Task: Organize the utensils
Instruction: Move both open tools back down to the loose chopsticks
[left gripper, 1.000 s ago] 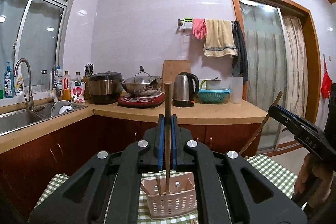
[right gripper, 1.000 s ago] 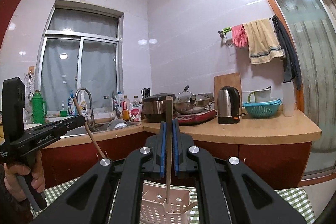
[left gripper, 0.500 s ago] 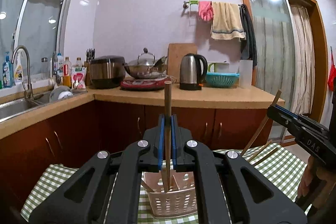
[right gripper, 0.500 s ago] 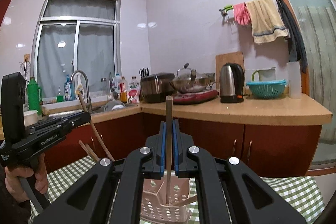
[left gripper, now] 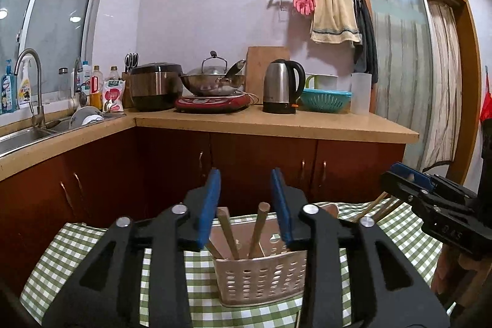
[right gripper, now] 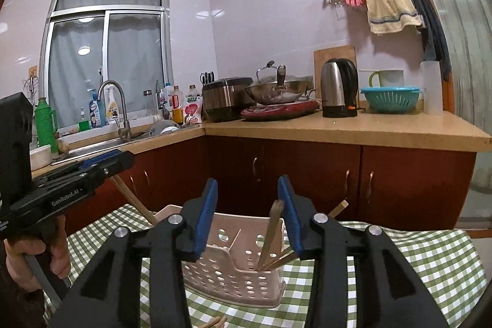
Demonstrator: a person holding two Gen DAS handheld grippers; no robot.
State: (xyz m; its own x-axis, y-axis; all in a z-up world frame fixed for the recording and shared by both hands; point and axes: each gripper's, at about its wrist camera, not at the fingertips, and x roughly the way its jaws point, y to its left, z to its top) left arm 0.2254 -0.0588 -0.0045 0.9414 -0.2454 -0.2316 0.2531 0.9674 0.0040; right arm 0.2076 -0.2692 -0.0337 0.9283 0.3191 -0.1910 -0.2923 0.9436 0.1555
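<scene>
A: Where are the sticks now?

B: They stand in the pink basket. Look between the left tongs. A round wooden stick leans there, and a flat one leans next to it. Both have their low ends down in the basket.

A: Are the left tongs holding one?

B: No. The blue pads are moving apart. The sticks are in the gap, but the pads do not press on them.

A: And the right tongs?

B: They are moving apart too. A flat wooden piece stands in the basket close to the right pad. I cannot tell if it touches the pad, but nothing is being squeezed.

A: So which step is this?

B: I think it is the letting go. Each side drops one stick into the basket.

A: What is around the basket?

B: A green checked cloth lies under it. More sticks lie on the cloth just in front of the right tongs. Far behind the tongs are the brown cupboards and the counter with a kettle.

A: What comes next?

B: I guess the tongs lift up and away without bumping the sticks. Then they go for the loose sticks on the cloth.
</scene>
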